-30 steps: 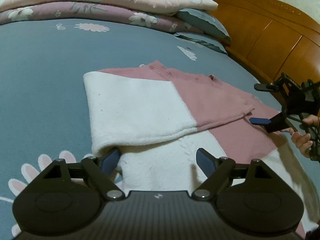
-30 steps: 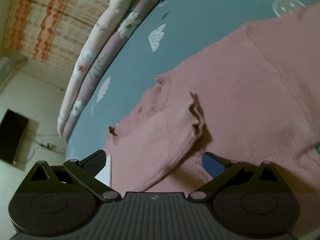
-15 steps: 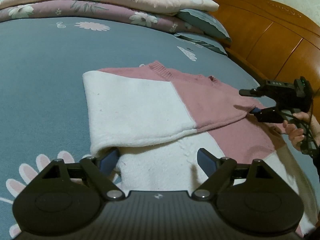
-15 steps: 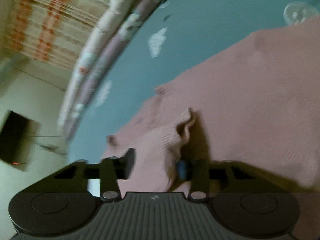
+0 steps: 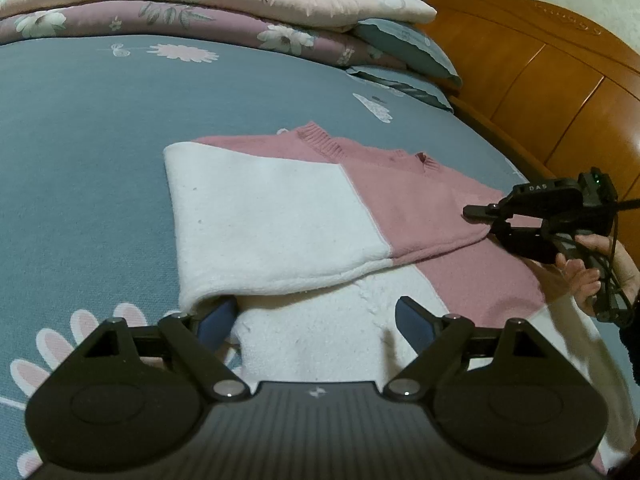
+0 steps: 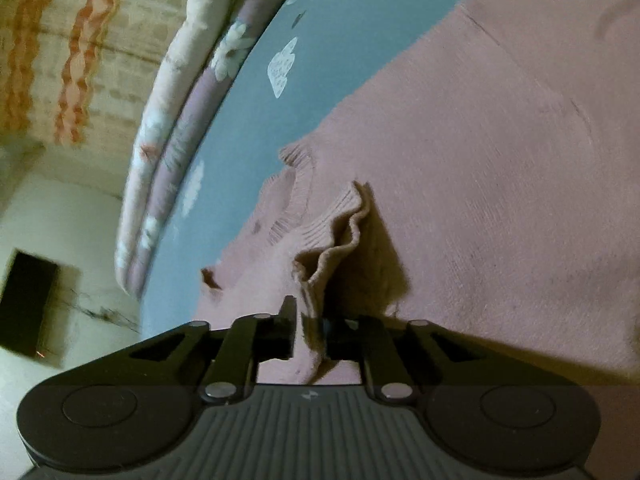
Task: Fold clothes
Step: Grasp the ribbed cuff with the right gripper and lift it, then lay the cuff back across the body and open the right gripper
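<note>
A pink and white sweater (image 5: 304, 216) lies on the blue bed, one side folded over so a white and pink sleeve runs across it. My left gripper (image 5: 316, 316) stands open low over the sweater's white hem, its left finger (image 5: 216, 316) tucked under the folded white edge. At the right, my right gripper (image 5: 486, 222), held by a hand (image 5: 588, 276), meets the end of the pink sleeve. In the right wrist view the right gripper (image 6: 310, 330) is shut on the ribbed pink cuff (image 6: 336, 236), which stands up in a wavy fold above the pink sweater body (image 6: 500, 160).
Folded floral quilts (image 5: 180, 8) and pillows (image 5: 404, 44) lie along the far side of the bed. A wooden headboard (image 5: 540, 80) stands at the right. The blue floral sheet (image 5: 80, 140) stretches left of the sweater. A dark screen (image 6: 24, 308) sits low by the wall.
My right gripper went from open around the pink cuff to shut on it, and has lifted it slightly. The left gripper has hardly moved.
</note>
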Motion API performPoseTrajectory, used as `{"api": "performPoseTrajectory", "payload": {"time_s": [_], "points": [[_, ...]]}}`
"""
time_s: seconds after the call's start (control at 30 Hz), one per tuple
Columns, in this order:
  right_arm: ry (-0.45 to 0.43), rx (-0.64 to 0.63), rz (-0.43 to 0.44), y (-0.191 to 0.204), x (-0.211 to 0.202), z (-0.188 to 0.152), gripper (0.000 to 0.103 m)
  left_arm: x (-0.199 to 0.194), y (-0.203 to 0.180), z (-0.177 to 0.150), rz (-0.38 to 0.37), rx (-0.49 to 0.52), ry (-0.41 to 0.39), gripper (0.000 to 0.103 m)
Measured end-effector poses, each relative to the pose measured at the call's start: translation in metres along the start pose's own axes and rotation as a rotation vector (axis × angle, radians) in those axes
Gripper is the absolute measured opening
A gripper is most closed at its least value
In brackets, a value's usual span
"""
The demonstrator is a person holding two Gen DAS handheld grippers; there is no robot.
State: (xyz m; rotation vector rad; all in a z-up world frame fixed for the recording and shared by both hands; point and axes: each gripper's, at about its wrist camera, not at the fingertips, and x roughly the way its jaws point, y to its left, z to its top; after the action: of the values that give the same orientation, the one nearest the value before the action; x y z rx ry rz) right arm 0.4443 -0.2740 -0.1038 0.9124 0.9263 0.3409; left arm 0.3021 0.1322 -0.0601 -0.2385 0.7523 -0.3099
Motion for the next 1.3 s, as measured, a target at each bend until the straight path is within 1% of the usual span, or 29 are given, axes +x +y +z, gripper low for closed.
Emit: {"api": "performPoseTrajectory", "payload": {"time_s": [0.03,0.07,0.1,0.17,0.23,0.4,0.47,0.63,0.8,0.87,0.97,1.0,1.07,1.1,1.13,1.17,1.23,1.3], "points": [[-0.004,0.006,0.001,-0.001,0.001,0.000,0.015,0.000,0.000,0.000,-0.001,0.000,0.000,0.086],[-0.008,0.013,0.003,-0.001,0.001,-0.001,0.013,0.000,0.000,0.000,-0.001,0.000,0.000,0.086],[-0.012,0.019,0.004,-0.002,0.002,-0.001,0.006,0.000,0.000,0.000,-0.001,-0.001,0.000,0.086],[-0.019,0.032,0.006,-0.004,0.004,-0.002,0.008,0.000,-0.001,0.000,0.001,-0.001,0.000,0.087],[-0.028,-0.008,-0.019,0.004,0.003,-0.002,0.008,0.000,-0.001,0.000,0.002,0.000,0.001,0.087],[-0.061,-0.129,-0.032,0.032,-0.015,-0.002,0.007,0.000,0.000,0.001,0.001,-0.005,0.003,0.087],[-0.072,-0.157,-0.034,0.040,-0.023,-0.002,0.007,0.000,0.000,0.001,-0.001,-0.006,0.003,0.087],[-0.088,-0.185,-0.059,0.044,-0.034,-0.004,0.007,0.000,0.002,0.001,-0.010,-0.011,0.002,0.087],[-0.081,-0.180,-0.141,0.033,-0.026,-0.010,0.007,0.001,0.004,0.003,-0.017,-0.023,0.004,0.087],[-0.096,-0.163,-0.158,0.026,-0.026,-0.012,0.007,0.001,0.005,0.003,-0.020,-0.027,0.003,0.087],[-0.088,-0.135,-0.165,0.017,-0.027,-0.014,0.009,0.000,0.003,0.006,-0.013,-0.039,0.016,0.087],[-0.087,-0.126,-0.174,0.016,-0.028,-0.014,0.011,-0.002,0.001,0.007,-0.008,-0.041,0.027,0.087],[-0.117,-0.118,-0.209,0.016,-0.038,-0.015,0.018,-0.008,-0.003,0.010,0.004,-0.026,0.056,0.087],[-0.136,-0.115,-0.234,0.017,-0.044,-0.015,0.025,-0.013,-0.004,0.011,0.005,-0.018,0.059,0.087],[-0.149,-0.126,-0.243,0.020,-0.050,-0.016,0.028,-0.020,-0.006,0.011,0.004,-0.011,0.059,0.087],[-0.163,-0.138,-0.251,0.022,-0.057,-0.017,0.029,-0.027,-0.007,0.012,0.003,-0.004,0.059,0.087],[-0.168,-0.206,-0.270,0.035,-0.065,-0.019,0.039,-0.041,-0.008,0.017,-0.025,0.006,0.034,0.087],[-0.159,-0.326,-0.305,0.054,-0.063,-0.023,0.046,-0.051,-0.007,0.028,-0.050,0.009,-0.014,0.087]]}}
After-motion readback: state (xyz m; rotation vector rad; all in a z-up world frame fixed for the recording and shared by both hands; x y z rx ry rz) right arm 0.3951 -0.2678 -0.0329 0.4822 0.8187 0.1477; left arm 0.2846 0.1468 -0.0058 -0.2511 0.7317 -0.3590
